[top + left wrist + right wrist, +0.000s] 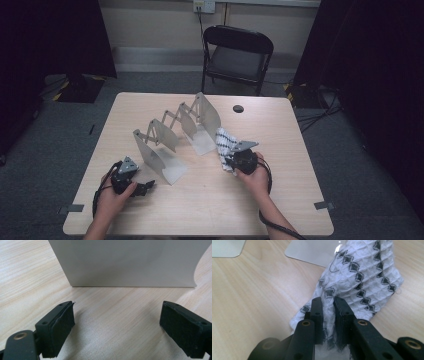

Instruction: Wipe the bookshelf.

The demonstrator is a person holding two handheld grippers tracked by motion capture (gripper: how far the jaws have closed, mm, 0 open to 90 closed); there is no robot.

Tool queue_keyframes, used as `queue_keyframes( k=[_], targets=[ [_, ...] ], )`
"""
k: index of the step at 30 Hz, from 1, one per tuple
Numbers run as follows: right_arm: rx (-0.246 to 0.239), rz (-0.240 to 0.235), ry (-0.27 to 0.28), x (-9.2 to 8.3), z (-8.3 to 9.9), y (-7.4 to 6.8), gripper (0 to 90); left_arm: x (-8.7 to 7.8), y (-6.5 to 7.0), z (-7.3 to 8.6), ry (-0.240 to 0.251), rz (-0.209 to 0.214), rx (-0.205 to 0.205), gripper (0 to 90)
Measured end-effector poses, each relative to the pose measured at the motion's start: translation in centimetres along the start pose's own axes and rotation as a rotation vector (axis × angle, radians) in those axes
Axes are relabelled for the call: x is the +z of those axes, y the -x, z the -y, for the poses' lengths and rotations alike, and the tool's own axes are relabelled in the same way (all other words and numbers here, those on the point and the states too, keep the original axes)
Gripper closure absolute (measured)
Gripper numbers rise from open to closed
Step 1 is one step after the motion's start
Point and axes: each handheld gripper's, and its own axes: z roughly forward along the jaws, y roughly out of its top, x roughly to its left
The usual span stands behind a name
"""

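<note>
Right gripper view showed the right gripper (329, 305) clamped on a white cloth with black diamonds (359, 270), lying on the table (249, 295) just beside the metal rack's (172, 131) far plate. Left gripper (117, 322) stood wide open, holding nothing, facing the near plate (125, 262).

One white patterned cloth (225, 142), one folding metal rack (175, 132) of four plates, two grippers, one black chair (237, 55)

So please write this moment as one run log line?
right gripper: shut on cloth | left gripper: open, empty, facing rack | cloth: beside rack, on table
</note>
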Motion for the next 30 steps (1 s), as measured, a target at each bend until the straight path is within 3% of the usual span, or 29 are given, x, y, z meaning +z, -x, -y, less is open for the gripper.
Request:
queue_keyframes(
  k=[8,23,30],
  targets=[
    [-0.01,-0.008,-0.001,-0.7,0.6,-0.8,78.2,0.0,0.0,0.0,0.0,0.0,0.0,12.1],
    [-0.084,-0.053,-0.01,-1.4,1.0,-2.6,77.9,0.0,0.0,0.0,0.0,-0.001,-0.001,12.1],
    [-0.072,-0.066,-0.006,-1.2,0.9,-3.1,77.8,0.0,0.1,0.0,0.0,-0.002,-0.005,12.2]
  ],
)
